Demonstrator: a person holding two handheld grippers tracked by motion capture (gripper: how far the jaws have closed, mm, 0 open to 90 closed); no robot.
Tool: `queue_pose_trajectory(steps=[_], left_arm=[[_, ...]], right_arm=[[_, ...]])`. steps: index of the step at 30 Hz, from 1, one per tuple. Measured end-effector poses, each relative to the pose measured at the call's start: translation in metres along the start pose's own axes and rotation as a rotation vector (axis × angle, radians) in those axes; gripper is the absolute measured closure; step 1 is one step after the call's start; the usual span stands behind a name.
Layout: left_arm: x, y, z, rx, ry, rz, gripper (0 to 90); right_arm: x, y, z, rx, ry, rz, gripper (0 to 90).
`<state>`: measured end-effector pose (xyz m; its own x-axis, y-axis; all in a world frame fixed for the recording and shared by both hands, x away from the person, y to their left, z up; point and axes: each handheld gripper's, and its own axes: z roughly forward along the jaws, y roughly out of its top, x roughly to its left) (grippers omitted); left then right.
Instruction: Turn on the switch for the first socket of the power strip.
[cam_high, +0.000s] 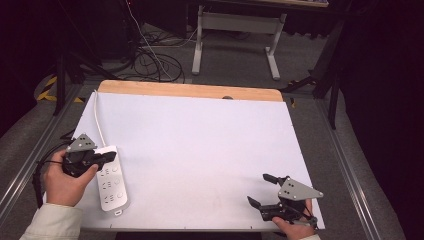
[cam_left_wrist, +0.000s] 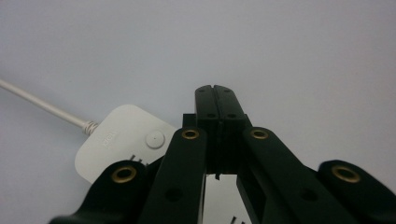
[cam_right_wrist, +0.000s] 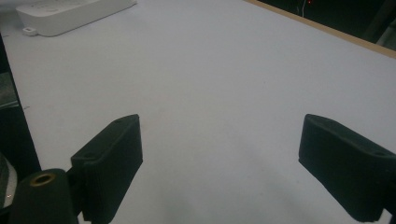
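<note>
White and smooth, the tabletop (cam_high: 200, 145) is covered by a flat sheet, and a strip of light wood shows along its far edge. On its left side, near the front, lies a power strip (cam_high: 112, 184). It is a long white plastic block with round corners and a shiny, hard look. Its top has rows of small socket holes, and in the left gripper view a round button sits near one end. A thin white cord (cam_high: 98, 120) comes out of the far end and runs away across the sheet to the far left corner.

The left tongs (cam_high: 111, 157) are made of black plastic with small gold rings at the joints and a grey three-cornered plate on top. A hand in a pale sleeve holds them. Their jaws are pressed tight together with nothing between them, and the tips sit over the far end of the power strip. I cannot tell if they touch it.

The right tongs (cam_high: 259, 189) are near the front right corner, well apart from the power strip. Their two thick black pads (cam_right_wrist: 114, 163) look soft and matte. They stand wide open and hold nothing, above the bare white sheet.
</note>
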<state>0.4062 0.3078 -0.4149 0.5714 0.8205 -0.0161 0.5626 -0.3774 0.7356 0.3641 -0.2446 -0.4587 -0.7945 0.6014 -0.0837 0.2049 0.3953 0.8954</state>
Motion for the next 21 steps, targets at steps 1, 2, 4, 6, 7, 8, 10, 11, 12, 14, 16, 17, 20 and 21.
queue_pose_trajectory(steps=[1, 2, 4, 6, 7, 8, 10, 11, 12, 14, 16, 17, 20, 21], left_arm=[[0.002, 0.000, 0.002, 0.006, -0.002, -0.004, 90.0], [0.003, 0.000, 0.003, 0.011, 0.008, -0.004, 90.0], [0.005, -0.001, 0.006, 0.020, 0.008, -0.019, 90.0], [0.007, -0.001, 0.009, 0.028, 0.023, -0.020, 90.0], [0.008, -0.002, 0.010, 0.032, 0.025, -0.030, 90.0], [0.009, -0.003, 0.011, 0.039, 0.029, -0.042, 90.0], [0.011, -0.003, 0.014, 0.044, 0.036, -0.057, 90.0], [0.012, -0.004, 0.015, 0.048, 0.038, -0.064, 90.0], [0.013, -0.004, 0.016, 0.052, 0.041, -0.065, 90.0], [0.015, -0.004, 0.018, 0.065, 0.051, -0.063, 90.0], [0.016, -0.005, 0.021, 0.073, 0.060, -0.062, 90.0], [0.016, -0.005, 0.022, 0.079, 0.066, -0.060, 90.0], [0.017, -0.005, 0.027, 0.088, 0.079, -0.057, 90.0], [0.017, -0.005, 0.028, 0.088, 0.079, -0.059, 90.0]], right_arm=[[0.000, 0.000, 0.000, 0.000, 0.000, 0.000, 14.2], [0.000, 0.000, 0.000, 0.001, 0.000, 0.000, 14.2], [0.000, 0.000, 0.000, 0.003, 0.002, 0.003, 14.2], [0.000, 0.000, 0.000, 0.003, 0.001, 0.005, 14.2], [0.000, 0.000, 0.000, 0.003, 0.001, 0.005, 14.2], [0.000, 0.000, 0.000, 0.003, 0.001, 0.005, 14.2], [0.000, 0.000, 0.000, 0.003, 0.001, 0.004, 14.2], [0.000, 0.000, 0.000, 0.003, 0.000, -0.002, 14.2], [0.000, 0.000, 0.000, 0.004, 0.000, -0.002, 14.2], [0.000, 0.000, 0.000, 0.004, 0.001, -0.003, 14.2], [-0.001, 0.000, 0.000, 0.005, -0.001, -0.003, 14.2], [-0.001, 0.000, 0.000, 0.005, -0.001, -0.003, 14.2], [0.000, -0.001, 0.000, 0.008, 0.001, -0.003, 14.2], [0.000, -0.001, 0.001, 0.008, 0.000, -0.002, 14.2]])
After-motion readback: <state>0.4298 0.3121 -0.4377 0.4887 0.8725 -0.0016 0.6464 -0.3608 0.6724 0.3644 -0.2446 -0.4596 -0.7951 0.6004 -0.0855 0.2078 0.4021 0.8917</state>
